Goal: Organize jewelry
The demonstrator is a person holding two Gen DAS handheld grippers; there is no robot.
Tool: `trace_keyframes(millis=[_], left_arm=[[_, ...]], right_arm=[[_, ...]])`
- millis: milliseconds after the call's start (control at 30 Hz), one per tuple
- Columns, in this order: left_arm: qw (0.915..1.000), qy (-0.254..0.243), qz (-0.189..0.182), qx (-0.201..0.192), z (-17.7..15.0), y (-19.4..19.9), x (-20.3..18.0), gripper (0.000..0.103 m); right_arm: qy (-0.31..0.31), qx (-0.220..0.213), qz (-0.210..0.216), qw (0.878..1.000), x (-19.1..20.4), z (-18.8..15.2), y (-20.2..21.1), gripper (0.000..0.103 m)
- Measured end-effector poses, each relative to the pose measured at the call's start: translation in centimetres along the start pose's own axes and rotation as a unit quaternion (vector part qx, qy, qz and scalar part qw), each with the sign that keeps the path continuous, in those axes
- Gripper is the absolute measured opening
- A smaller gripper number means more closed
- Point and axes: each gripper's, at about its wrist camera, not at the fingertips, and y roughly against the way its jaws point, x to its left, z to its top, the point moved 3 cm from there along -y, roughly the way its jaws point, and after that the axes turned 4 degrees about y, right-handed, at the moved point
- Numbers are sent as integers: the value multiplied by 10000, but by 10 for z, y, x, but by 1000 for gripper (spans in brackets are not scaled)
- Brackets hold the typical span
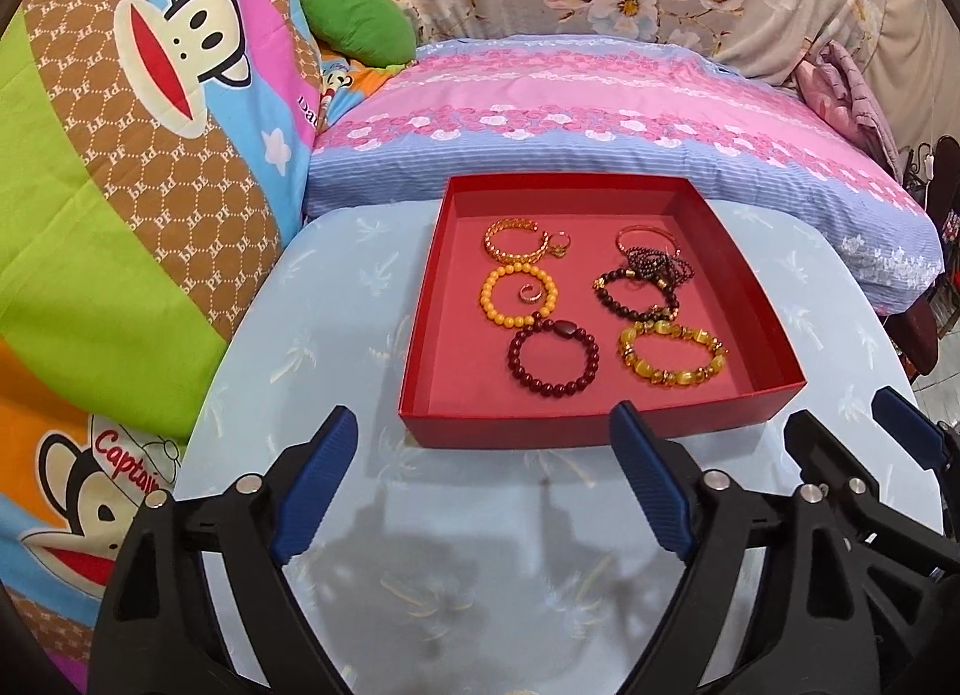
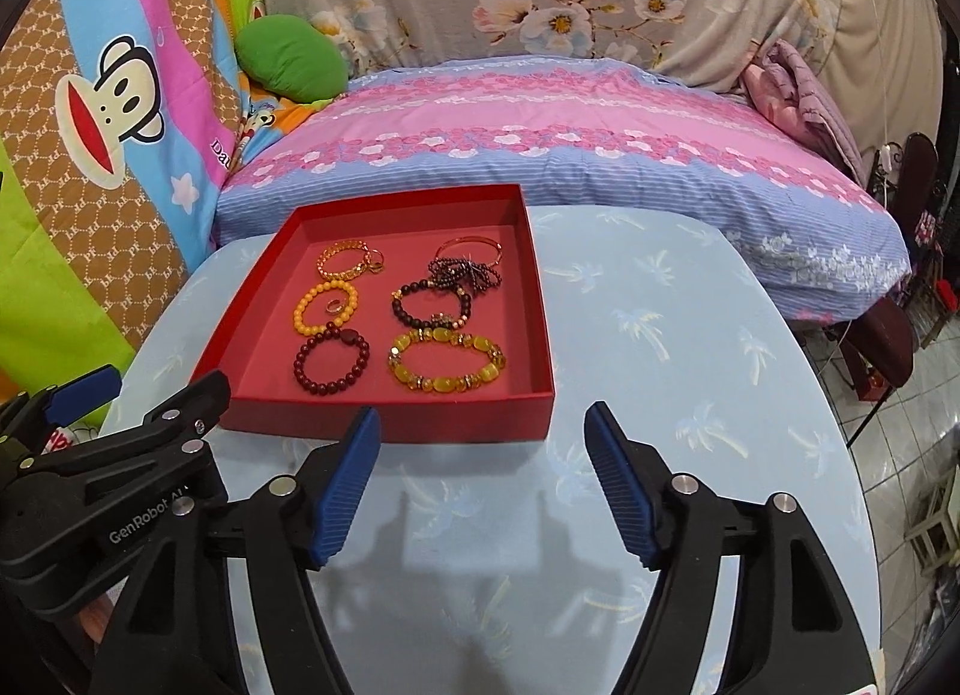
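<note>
Red box (image 1: 600, 422) holds the bracelets (image 1: 672, 356) — both claws spread, empty.

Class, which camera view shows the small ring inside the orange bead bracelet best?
The left wrist view: the ring appears larger, clearly separate within the orange bead bracelet. The right wrist view shows it smaller and less distinct.

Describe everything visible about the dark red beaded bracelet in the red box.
The dark red beaded bracelet is a closed ring of glossy, round maroon beads, with one larger, darker oblong bead at its far side. It lies flat on the pinkish floor of the red box, nearest the front wall in the left column. Its oblong bead meets or nearly meets the orange beaded bracelet behind it. The amber bracelet lies apart, to its right. Neither gripper touches it.
</note>
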Motion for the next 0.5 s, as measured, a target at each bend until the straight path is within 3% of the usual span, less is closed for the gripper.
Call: trace_keyframes(millis=[233,500], left_arm=[[9999,11,68,110,-16,-5,2,88],[9998,59,125,174,-24,-9,4,88]], right_arm=[[-1,225,34,9997,-4,-13,-5,84],[9,311,-3,9995,-3,-22,-10,84]])
